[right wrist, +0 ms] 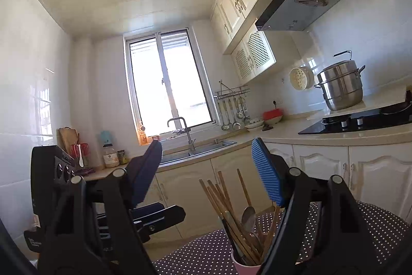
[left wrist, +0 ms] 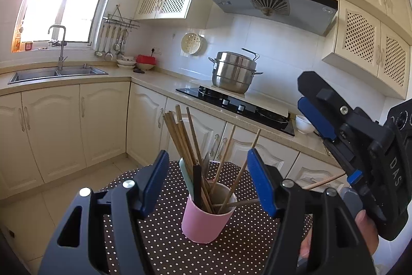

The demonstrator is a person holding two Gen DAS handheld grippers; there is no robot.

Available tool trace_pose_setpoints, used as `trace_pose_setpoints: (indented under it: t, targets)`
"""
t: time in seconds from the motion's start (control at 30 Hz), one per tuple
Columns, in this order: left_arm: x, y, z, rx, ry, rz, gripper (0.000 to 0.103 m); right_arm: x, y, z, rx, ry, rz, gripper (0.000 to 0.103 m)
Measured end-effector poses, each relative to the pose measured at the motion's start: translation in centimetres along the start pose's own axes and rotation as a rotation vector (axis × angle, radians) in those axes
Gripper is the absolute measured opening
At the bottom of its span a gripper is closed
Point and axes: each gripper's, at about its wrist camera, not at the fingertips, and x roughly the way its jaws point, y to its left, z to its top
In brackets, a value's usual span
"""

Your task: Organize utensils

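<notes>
Pink cup (left wrist: 206,221) of chopsticks (left wrist: 180,138) sits lower centre on the dotted table (left wrist: 159,244), straight ahead of the left gripper (left wrist: 206,182), sticks near upright. Right gripper (right wrist: 206,172) hangs higher. Both gape, nothing held.

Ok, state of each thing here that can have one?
Left gripper: open, empty.
Right gripper: open, empty.
Pink cup: upright on the dotted table, holding the chopsticks and a spoon.
Steamer pot: lid on.
Window: shut.

steel steamer pot (left wrist: 234,74), sink (left wrist: 58,73), range hood (left wrist: 267,4)
</notes>
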Motion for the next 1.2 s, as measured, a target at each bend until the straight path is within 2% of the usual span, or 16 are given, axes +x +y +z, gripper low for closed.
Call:
trace_pose_setpoints:
  t: [0.2, 0.33, 0.67, 0.8, 0.93, 1.2]
  targets:
    - [1.6, 0.9, -0.6, -0.004, 0.037, 0.012, 0.062, 2.0, -0.9, -1.4, 0.037, 0.029, 0.012, 0.072]
    - [2.2, 1.2, -0.7, 0.001, 0.049, 0.022, 0.062, 2.4, -0.4, -1.5, 0.007, 0.037, 0.009, 0.072]
    - [0.5, 0.4, -0.4, -0.005, 0.018, 0.005, 0.066, -0.7, 1.6, 2.3, -0.032, -0.029, -0.030, 0.078]
    - [-0.6, -0.9, -0.5, 0.024, 0.009, 0.007, 0.069, -2.7, 2.3, 2.8, -0.056, -0.013, -0.110, 0.078]
    - [-1.7, -2.5, -0.7, 0.054, 0.012, 0.005, 0.070, -5.0, 3.1, 2.0, -0.118, 0.009, -0.207, 0.079]
    - [-5.3, -5.6, -2.2, 0.098, -0.008, 0.021, 0.073, -9.5, 4.3, 1.0, -0.164, 0.051, -0.386, 0.079]
